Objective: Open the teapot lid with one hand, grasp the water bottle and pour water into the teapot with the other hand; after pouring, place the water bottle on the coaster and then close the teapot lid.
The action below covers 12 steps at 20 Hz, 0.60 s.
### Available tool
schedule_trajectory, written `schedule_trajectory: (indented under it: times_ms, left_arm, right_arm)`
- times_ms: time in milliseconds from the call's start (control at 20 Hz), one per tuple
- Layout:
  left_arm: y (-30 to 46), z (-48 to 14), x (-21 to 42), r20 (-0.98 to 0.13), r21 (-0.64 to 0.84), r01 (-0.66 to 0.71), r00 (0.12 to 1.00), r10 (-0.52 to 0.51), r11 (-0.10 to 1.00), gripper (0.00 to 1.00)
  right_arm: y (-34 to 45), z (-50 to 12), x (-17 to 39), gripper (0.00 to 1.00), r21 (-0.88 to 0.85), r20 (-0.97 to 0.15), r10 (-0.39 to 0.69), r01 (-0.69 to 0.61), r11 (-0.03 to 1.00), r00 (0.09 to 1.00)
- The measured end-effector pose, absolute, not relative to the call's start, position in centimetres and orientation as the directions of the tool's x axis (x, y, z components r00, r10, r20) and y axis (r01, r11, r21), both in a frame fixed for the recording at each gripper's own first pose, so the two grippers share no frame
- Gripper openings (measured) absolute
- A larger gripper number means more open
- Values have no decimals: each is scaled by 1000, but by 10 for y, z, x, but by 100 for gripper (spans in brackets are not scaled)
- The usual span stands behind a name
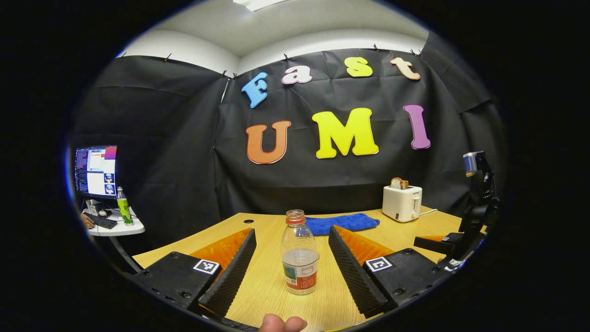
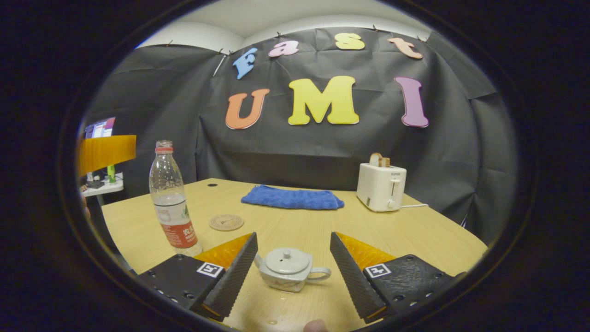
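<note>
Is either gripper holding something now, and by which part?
Nothing is held. The left gripper stands open around the water bottle; the right gripper stands open around the teapot.

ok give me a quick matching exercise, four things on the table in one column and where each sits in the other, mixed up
Things:
1. water bottle
2. teapot
3. coaster
4. toaster

Places:
a. far right of the table, bread in its slot
b. between the open left tongs
c. flat on the table, right of the bottle
d. between the open right tongs, lid on

Pairs: 1-b, 2-d, 3-c, 4-a

Teapot [image 2: 286, 269] nearest, coaster [image 2: 226, 222] behind, bottle [image 2: 172, 201] left
</note>
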<state>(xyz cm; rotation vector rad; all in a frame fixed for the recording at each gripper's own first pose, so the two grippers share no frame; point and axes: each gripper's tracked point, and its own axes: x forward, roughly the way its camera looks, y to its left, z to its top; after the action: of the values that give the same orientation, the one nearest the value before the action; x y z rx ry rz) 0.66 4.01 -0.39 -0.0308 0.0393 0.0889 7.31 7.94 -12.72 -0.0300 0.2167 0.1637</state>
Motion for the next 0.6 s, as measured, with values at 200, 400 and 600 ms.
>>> schedule_trajectory:
  times_ms: [200, 400, 600]
  left_arm:
    - [47, -6, 7, -42, -23, -99, 994, 98, 995, 99]
    - [52, -10, 10, -52, -21, -107, 993, 106, 994, 99]
    - [54, -12, 10, -57, -25, -109, 993, 108, 994, 99]
  right_arm:
    - [82, -137, 82, 80, -11, -242, 159, -167, 986, 957]
    - [85, -141, 88, 49, -13, -253, 169, -178, 984, 953]
    - [82, -146, 93, 18, 2, -258, 172, -178, 984, 951]
